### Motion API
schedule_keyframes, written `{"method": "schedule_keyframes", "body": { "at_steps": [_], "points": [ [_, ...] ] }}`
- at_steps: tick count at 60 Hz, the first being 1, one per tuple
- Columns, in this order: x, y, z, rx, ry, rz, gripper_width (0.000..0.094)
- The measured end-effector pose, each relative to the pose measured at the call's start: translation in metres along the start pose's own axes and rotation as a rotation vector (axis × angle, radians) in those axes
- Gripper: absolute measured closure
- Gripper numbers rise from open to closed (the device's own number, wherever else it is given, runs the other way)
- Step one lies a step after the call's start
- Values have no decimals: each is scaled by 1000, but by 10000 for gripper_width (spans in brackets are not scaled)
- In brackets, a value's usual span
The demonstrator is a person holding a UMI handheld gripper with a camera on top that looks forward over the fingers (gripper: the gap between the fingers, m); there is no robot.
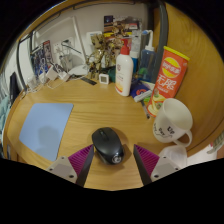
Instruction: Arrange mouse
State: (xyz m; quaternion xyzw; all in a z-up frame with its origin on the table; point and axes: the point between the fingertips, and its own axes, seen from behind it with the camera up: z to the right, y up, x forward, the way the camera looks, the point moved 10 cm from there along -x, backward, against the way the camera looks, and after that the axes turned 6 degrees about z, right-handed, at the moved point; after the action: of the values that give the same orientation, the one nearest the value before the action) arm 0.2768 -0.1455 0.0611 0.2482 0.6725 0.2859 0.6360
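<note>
Lower centre: glossy black plastic computer mouse (pixel 108 145), light, rigid, slippery; best gripped at flanks; gripper (pixel 113 160) fingers apart, straddling it

We see a warmly, evenly lit desk (pixel 75 105), bright enough to read surfaces clearly. Strong fisheye bending curves the desk edge and leans the far clutter inward. A soft shadow sits under the mouse (pixel 107 144), and its top carries a faint sheen. Distant items blur slightly; nearer ones stay fairly crisp.
</note>
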Motion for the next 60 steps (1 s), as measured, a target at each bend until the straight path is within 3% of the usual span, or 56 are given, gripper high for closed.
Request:
{"method": "schedule_keyframes", "body": {
  "at_steps": [4,13,19,28,41,54,60],
  "points": [
    [12,7,3,3,8,-12,149],
    [29,22,8,10,19,-8,272],
    [36,29,14,27,1,-14,441],
    [38,32,16,49,-5,-19,483],
    [38,31,14,59,-18,7,678],
    [34,38,9,98,-58,13,682],
    [9,82,2,120,-103,102,679]
  ]
}}
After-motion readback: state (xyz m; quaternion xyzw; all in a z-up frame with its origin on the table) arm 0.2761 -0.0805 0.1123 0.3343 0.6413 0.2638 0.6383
